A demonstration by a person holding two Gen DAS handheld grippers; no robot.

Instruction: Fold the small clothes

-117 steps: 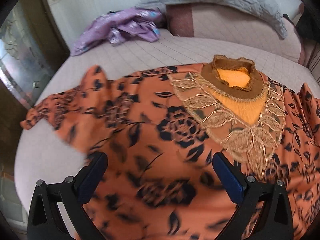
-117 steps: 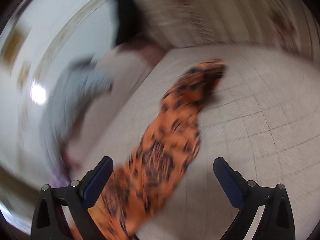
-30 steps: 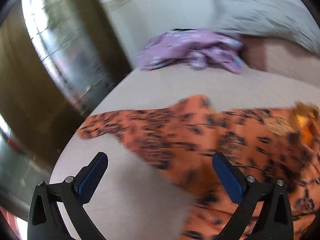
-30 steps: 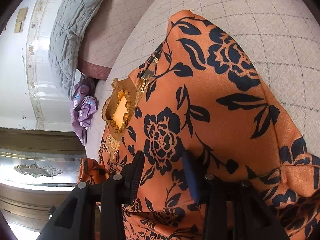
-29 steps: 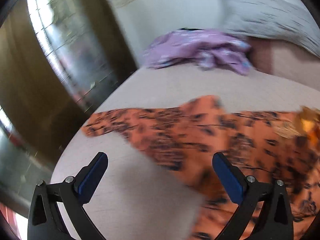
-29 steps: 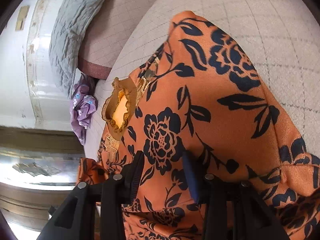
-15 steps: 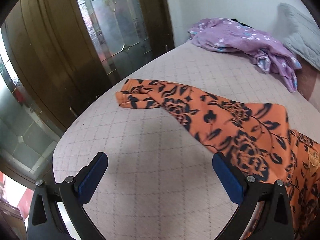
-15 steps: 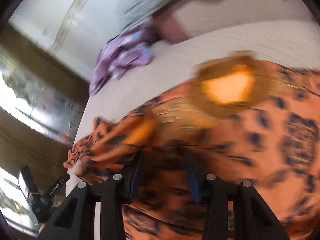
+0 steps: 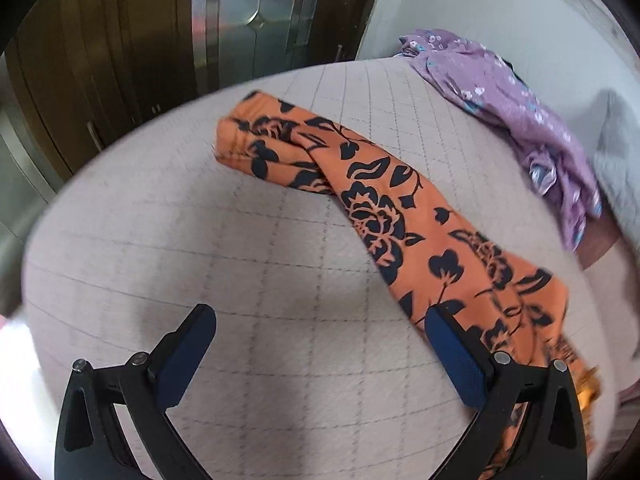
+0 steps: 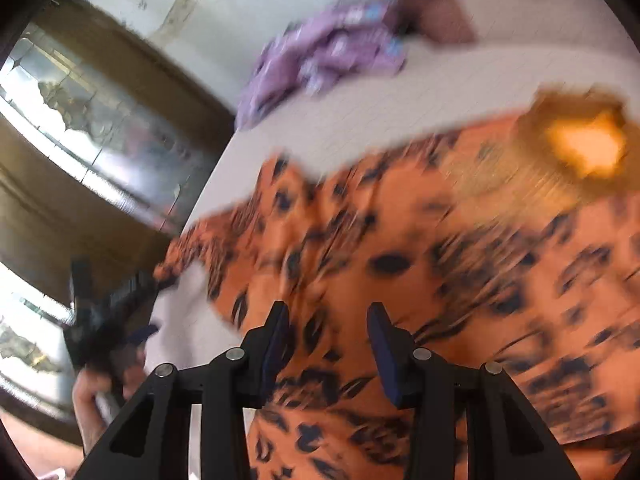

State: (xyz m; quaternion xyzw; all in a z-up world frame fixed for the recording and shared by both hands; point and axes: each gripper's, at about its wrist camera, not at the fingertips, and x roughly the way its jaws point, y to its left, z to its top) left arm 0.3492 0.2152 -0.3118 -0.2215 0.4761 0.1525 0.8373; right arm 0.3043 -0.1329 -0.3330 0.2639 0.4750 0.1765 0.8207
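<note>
Left wrist view: left gripper (image 9: 320, 344) spread wide, empty, above bed (image 9: 248, 280), near orange top (image 9: 400, 216) sleeve. Best pinched at cuff, folded toward collar.

Right wrist view, blurred: right gripper (image 10: 328, 340) partly closed over top's body; grip uncertain. Collar (image 10: 584, 148), purple garment (image 10: 332, 52) beyond.

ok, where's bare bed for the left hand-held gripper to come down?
Bare quilt lies ahead of the left hand-held gripper, left of the orange sleeve. Crowded to the right: sleeve, then purple garment.
</note>
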